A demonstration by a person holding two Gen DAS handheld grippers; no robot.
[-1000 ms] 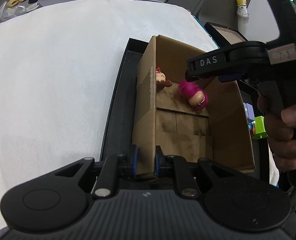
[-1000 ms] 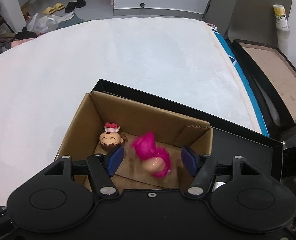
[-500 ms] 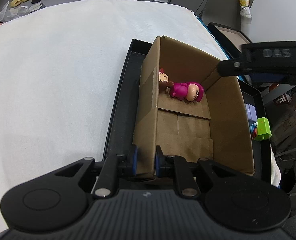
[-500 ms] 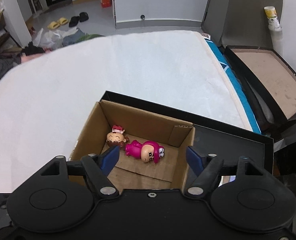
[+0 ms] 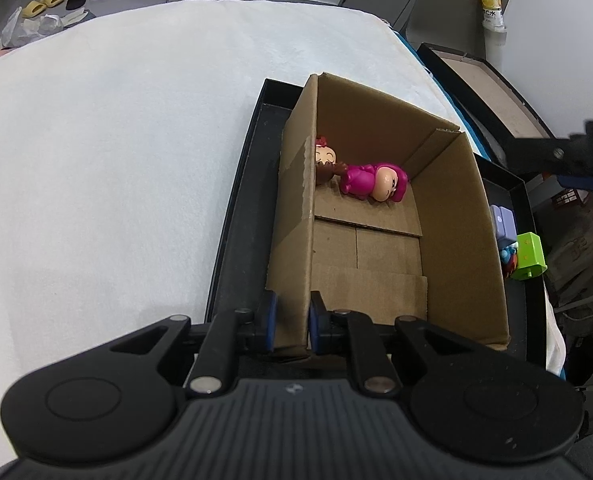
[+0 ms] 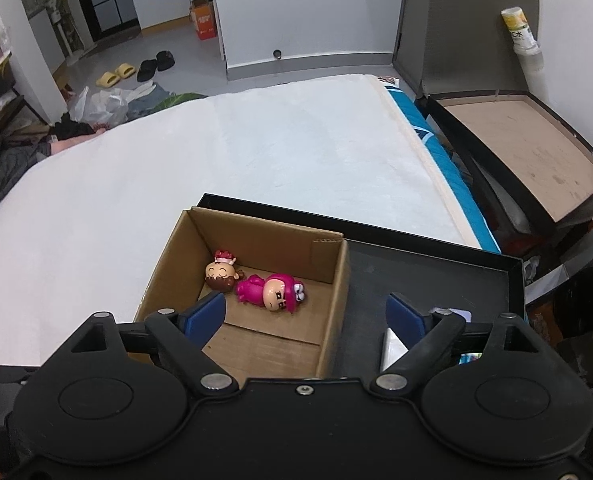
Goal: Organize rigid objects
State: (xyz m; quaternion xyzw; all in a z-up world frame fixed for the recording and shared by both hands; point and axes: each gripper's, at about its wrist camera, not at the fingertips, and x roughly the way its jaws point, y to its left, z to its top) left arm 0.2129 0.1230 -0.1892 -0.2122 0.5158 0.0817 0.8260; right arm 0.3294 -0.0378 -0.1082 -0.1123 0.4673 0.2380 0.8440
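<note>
An open cardboard box (image 5: 460, 216) (image 6: 336, 280) stands in a black tray (image 5: 236, 216) (image 6: 436, 272) on a white bed. A pink doll (image 5: 372, 182) (image 6: 272, 290) and a small brown-haired doll (image 5: 326, 160) (image 6: 220, 274) lie at the box's far end. My left gripper (image 5: 290, 322) is shut on the box's near left wall. My right gripper (image 6: 306, 316) is open and empty, raised above the box's right wall; it shows at the right edge of the left wrist view (image 5: 568, 156).
A green block (image 5: 530, 256), a lilac block (image 5: 504, 222) and a small blue toy (image 5: 508, 254) lie in the tray right of the box. Another open black box (image 6: 528, 140) stands right of the bed. Shoes and bags lie on the floor beyond.
The pink doll has dropped from my right gripper into the box and settled beside the other doll. My right gripper has lifted and drawn back to the right. My left gripper keeps its hold.
</note>
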